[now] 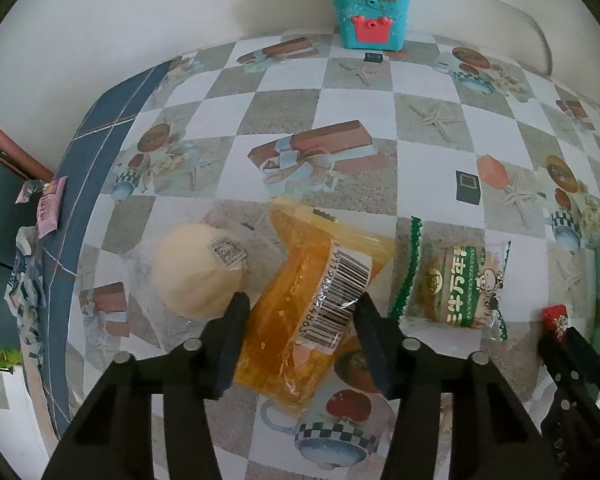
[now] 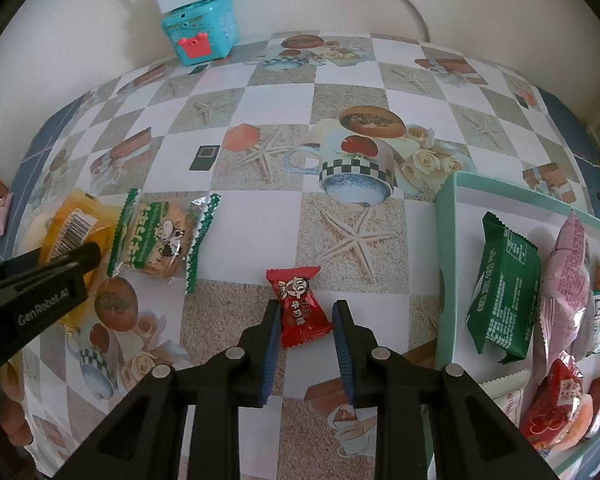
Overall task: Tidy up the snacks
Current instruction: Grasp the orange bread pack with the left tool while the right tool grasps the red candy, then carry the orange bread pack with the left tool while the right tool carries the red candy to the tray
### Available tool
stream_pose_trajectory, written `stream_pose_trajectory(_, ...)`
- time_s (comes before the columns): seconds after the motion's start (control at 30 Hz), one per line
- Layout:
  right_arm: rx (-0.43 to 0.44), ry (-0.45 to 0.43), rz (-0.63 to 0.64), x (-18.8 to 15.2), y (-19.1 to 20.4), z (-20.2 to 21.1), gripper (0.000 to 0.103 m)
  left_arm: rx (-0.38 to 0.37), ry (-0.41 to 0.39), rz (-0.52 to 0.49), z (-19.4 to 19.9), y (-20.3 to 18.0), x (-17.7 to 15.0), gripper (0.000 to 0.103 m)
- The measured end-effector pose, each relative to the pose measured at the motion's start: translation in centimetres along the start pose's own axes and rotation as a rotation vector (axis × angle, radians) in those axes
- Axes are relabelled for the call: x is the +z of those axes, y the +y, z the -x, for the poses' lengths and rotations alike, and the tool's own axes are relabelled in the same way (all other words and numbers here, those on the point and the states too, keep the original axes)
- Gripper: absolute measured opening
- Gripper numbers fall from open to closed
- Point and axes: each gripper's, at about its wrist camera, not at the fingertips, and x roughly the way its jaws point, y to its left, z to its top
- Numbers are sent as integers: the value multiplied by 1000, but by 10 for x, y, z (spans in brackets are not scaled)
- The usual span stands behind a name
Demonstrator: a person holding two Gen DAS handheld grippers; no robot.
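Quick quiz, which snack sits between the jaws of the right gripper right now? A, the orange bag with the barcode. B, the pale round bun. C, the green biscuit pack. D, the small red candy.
D: the small red candy lies between the open jaws of the right gripper, on the table.

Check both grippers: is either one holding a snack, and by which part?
Nothing is held. The left gripper straddles the orange packet; the right gripper brackets the red candy, jaws open.

red candy, orange packet, checkered tablecloth, teal box
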Motion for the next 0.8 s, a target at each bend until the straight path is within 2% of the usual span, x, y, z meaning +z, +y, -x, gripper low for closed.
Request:
stream_pose_trajectory(0.27,18,-10,-1,0,-2,8,24,-2,16,17,8,0,-2,47)
stream_pose_trajectory(0.57,21,-39,-16,-3,-9,34,24,4,-19,15,42,-3,-8,47)
stream_pose_trajectory(0.8,31,-55,-38,-16,-12,60,24,-30,-30,65,76,-1,-19,47)
